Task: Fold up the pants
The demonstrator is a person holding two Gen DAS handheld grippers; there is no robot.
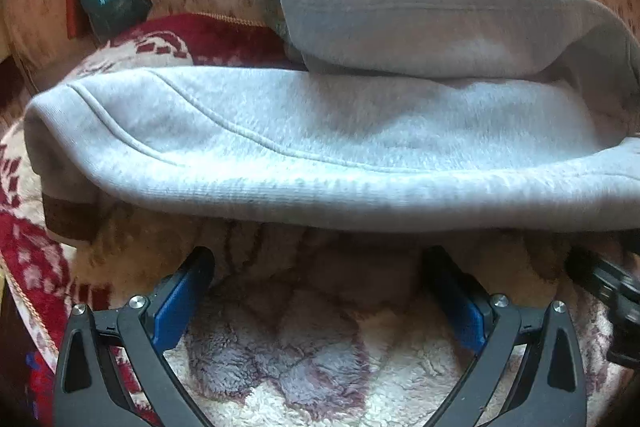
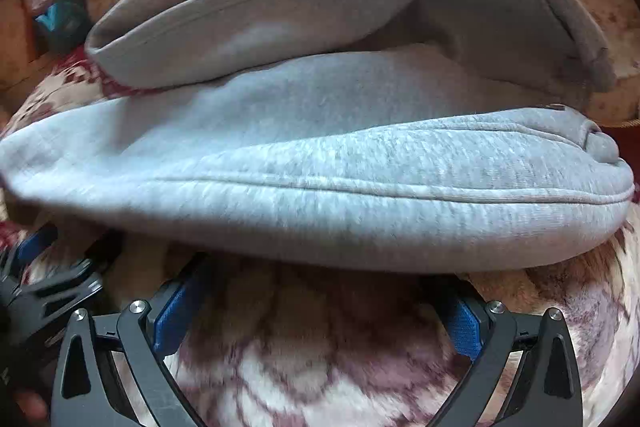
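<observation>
- Grey fleece pants (image 1: 320,147) lie on the patterned blanket (image 1: 304,367) just ahead of both my grippers, waistband edge nearest, the leg portion (image 1: 400,23) doubled back over the top.
- My left gripper (image 1: 316,291) has its 2 blue-padded fingers spread wide, holding nothing, tips just short of the waistband.
- My right gripper (image 2: 320,303) is likewise wide apart and empty, at the same hem.
- I judge 1 fold is down; the next grasp is pending.
- Next I'd need both tips under the near edge, pinching all layers, though motion blur hides how many layers there are.
</observation>
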